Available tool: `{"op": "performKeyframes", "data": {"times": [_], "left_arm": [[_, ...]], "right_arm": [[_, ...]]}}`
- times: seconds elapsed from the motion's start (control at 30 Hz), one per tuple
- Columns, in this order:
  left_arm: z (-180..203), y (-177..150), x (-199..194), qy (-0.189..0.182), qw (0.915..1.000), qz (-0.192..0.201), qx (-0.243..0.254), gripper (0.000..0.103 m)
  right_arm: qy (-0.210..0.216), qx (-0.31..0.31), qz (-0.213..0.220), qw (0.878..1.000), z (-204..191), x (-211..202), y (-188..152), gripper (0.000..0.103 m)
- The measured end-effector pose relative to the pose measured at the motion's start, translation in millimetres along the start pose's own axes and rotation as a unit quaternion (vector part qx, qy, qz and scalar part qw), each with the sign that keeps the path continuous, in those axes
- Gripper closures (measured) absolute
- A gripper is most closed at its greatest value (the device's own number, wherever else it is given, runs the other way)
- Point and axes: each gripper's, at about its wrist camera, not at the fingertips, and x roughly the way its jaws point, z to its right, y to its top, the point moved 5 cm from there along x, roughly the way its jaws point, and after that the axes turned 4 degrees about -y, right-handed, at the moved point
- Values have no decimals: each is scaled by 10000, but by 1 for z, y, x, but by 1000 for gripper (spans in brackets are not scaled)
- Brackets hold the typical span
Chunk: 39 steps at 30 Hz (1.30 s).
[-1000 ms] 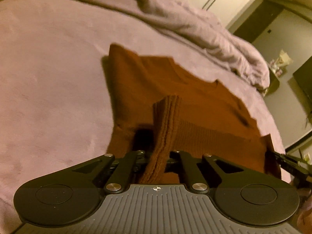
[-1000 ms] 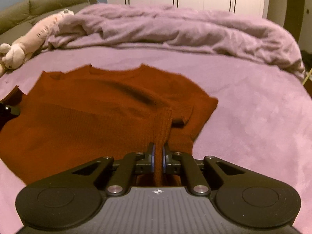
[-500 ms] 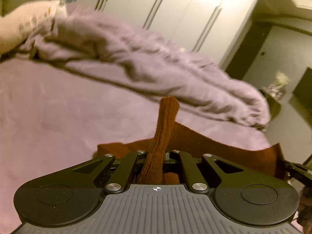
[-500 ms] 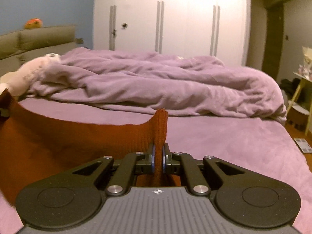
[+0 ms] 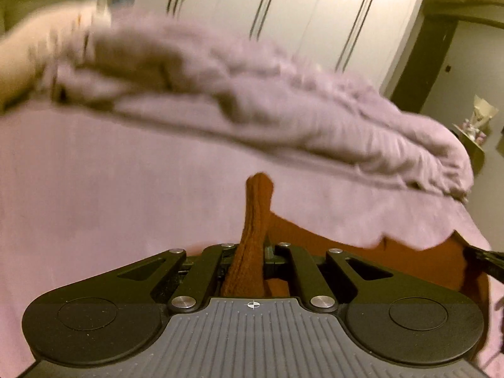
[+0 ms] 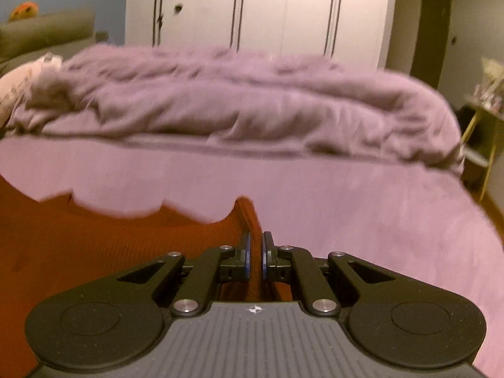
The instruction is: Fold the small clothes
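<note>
Left wrist view shows one rust-brown knitted garment (image 5: 362, 252), one bed (image 5: 110, 189) under a mauve cover, one bunched mauve duvet (image 5: 283, 104) along its far side, and one white wardrobe (image 5: 299, 15) beyond with several long dark handles. The left gripper (image 5: 252, 252) has its tongs pressed together on a ribbed strip of the garment, which stands up out of the pinch as a narrow tongue. The rest of the cloth stretches off to the right, lifted above the bed, toward a dark tool tip at the right edge, the right gripper (image 5: 485, 260), cut off by the frame. The left finger is mostly hidden behind the cloth. A pale blurred shape at the far left is too smeared to name.

In the right wrist view the right gripper (image 6: 254, 252) is likewise clamped on a fold of the garment (image 6: 94, 245), blue-edged pads close together with a thin ridge of knit between them. The cloth spreads to the left in one wide sheet with a wavy upper edge, running out of frame at the left and hiding the near bed (image 6: 378, 220) behind it. The duvet (image 6: 252, 104) and wardrobe (image 6: 258, 6) are blurred. A small side table (image 6: 482, 145) at the far right is partly cut off, its contents unreadable
</note>
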Motion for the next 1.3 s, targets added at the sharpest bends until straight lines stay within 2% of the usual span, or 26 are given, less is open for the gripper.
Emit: {"op": "performKeyframes", "data": {"times": [0.1,0.13,0.2,0.3,0.33,0.4,0.43,0.47,0.5,0.53,0.57,0.6,0.67,0.73,0.8,0.87,0.9,0.93,1.0,1.07,1.13,1.3], "left_arm": [[6,10,16,320,9992,245,54,97],[5,6,25,547,9981,259,92,96],[-5,-8,41,987,9950,93,-88,89],[-26,-35,50,1359,9892,-246,-484,81],[-28,-40,45,1363,9890,-223,-539,75],[-25,-45,22,1335,9897,110,-511,74],[-18,-45,11,1284,9905,240,-441,66],[-8,-46,1,1145,9921,357,-372,51],[5,-45,-3,932,9939,473,-343,44],[17,-46,-4,730,9956,493,-313,28],[31,-48,0,524,9974,415,-259,22],[39,-49,6,436,9980,379,-241,22],[46,-55,16,477,9978,338,-307,22],[40,-65,26,521,9965,308,-584,22],[31,-74,33,756,9947,270,-642,22],[30,-83,41,981,9941,228,-407,23],[32,-84,46,1076,9937,249,-198,23],[33,-86,48,1188,9925,275,31,22],[29,-89,56,1363,9902,185,223,22],[17,-89,57,1295,9915,146,-16,22],[12,-86,54,1200,9925,167,-160,22],[10,-85,56,1220,9925,86,-8,20]], "right_arm": [[-199,129,90,9997,-3,18,16,97],[-239,152,84,9996,-4,24,16,97],[-303,171,137,9993,-7,40,11,98],[-249,374,-318,9985,-4,63,-14,97],[-275,482,-391,9977,1,62,-21,96],[-294,751,-303,9963,13,53,-28,91],[-264,884,-236,9955,17,48,-30,89],[-190,1043,-120,9943,18,38,-29,89],[-70,1114,38,9937,14,29,-27,89],[139,1166,190,9929,6,20,-23,89],[460,1212,303,9911,-10,12,-19,87],[787,1205,355,9890,-27,7,-16,86],[1483,1097,363,9822,-69,1,-13,76],[1798,1027,239,9780,-101,5,-16,75],[2098,970,98,9729,-125,13,-23,75],[2390,869,-51,9671,-143,23,-33,74],[2319,763,-74,9697,-148,27,-40,74],[2303,759,-52,9702,-146,34,-43,74],[2515,1311,-188,9588,-127,44,-44,76],[2296,1458,-196,9621,-104,51,-45,98],[2125,1902,-272,9581,-73,59,-51,100],[1275,2798,-192,9514,14,65,-69,102]]}}
